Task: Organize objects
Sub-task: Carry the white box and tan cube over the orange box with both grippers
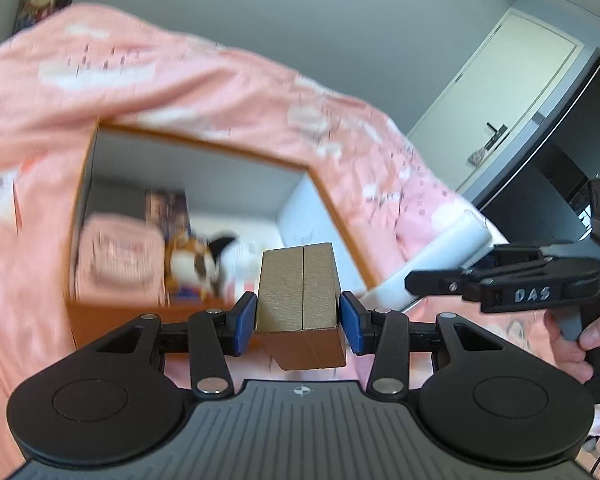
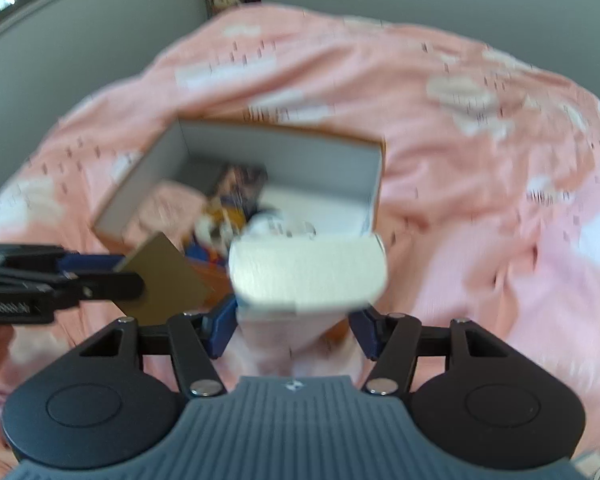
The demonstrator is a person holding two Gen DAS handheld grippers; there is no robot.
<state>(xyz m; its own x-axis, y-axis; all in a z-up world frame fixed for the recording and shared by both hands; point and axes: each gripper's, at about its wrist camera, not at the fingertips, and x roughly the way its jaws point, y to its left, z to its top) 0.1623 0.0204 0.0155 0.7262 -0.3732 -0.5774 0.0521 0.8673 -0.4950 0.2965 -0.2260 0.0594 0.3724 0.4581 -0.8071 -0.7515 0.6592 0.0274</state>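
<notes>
1. The left claw (image 1: 298, 322) pinches a gold-brown rectangular box with a centre seam (image 1: 298, 292); both blue pads (image 1: 246, 322) press its sides. The box hangs in the air just in front of the near rim of the open orange cardboard carton with grey inner walls (image 1: 204, 146).
2. The right claw (image 2: 292, 330) pinches a white rectangular block with rounded corners (image 2: 308, 276) between its blue pads. The picture is blurred, so the exact contact is hard to judge. This block also hangs by the carton's near rim, to the right of the gold-brown box.
3. The carton lies on a bed under a pink quilt printed with white clouds (image 1: 228, 80).
4. Inside the carton lie a pink packet (image 1: 120, 252) at the left, a dark printed booklet (image 1: 168, 210) behind it, and a small orange, white and black plush toy (image 1: 198, 266) towards the middle.
5. A person's hand (image 1: 576, 350) grips the right claw's handle, to the carton's right.
6. Beyond the carton, a grey wall and a white door with a dark handle (image 1: 496, 132) are visible.
</notes>
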